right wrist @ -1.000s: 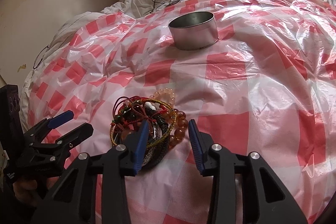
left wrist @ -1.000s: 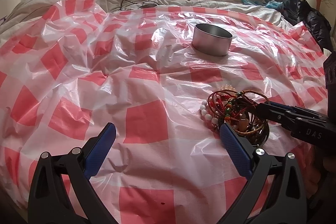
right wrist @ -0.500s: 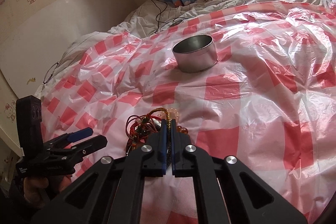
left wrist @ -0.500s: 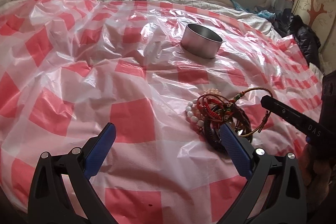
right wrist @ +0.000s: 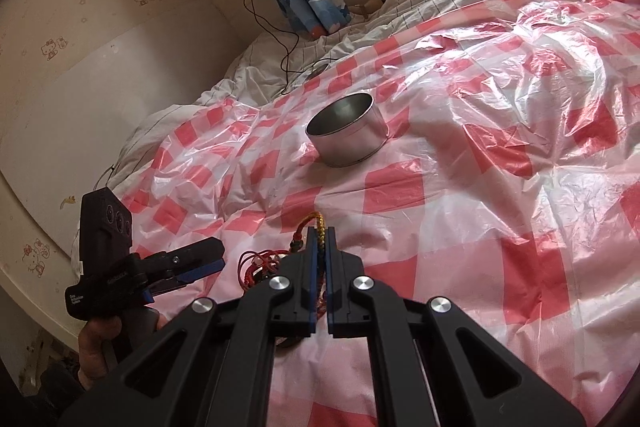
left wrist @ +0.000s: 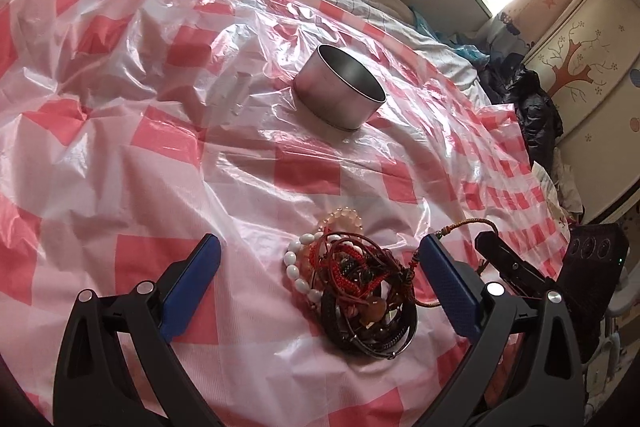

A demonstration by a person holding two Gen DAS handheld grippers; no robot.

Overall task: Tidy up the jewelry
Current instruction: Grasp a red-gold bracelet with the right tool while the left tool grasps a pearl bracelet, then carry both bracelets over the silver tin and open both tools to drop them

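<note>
A tangled pile of bracelets (left wrist: 352,291), red cords, dark bands and white beads, lies on the red-checked plastic sheet (left wrist: 132,131). My left gripper (left wrist: 320,263) is open, its blue pads either side of the pile without touching it. My right gripper (right wrist: 319,233) is shut on a yellow-and-red braided cord bracelet (right wrist: 313,221), which is lifted slightly and trails back to the pile (right wrist: 260,263). In the left wrist view that cord (left wrist: 468,223) arcs to the right gripper's tip (left wrist: 486,241). A round metal tin (left wrist: 340,91) stands open farther back, also seen in the right wrist view (right wrist: 346,131).
The sheet covers a rumpled bed with white bedding (right wrist: 420,7) beyond it. A black cable (right wrist: 280,39) runs to a wall plug. Dark clothes (left wrist: 532,107) and a painted cabinet (left wrist: 592,67) are at the right. A hand (right wrist: 96,343) holds the left gripper (right wrist: 200,261).
My right gripper has shut on the braided cord and lifted it off the pile. The left gripper has rolled and shifted so the pile now lies between its open fingers.
</note>
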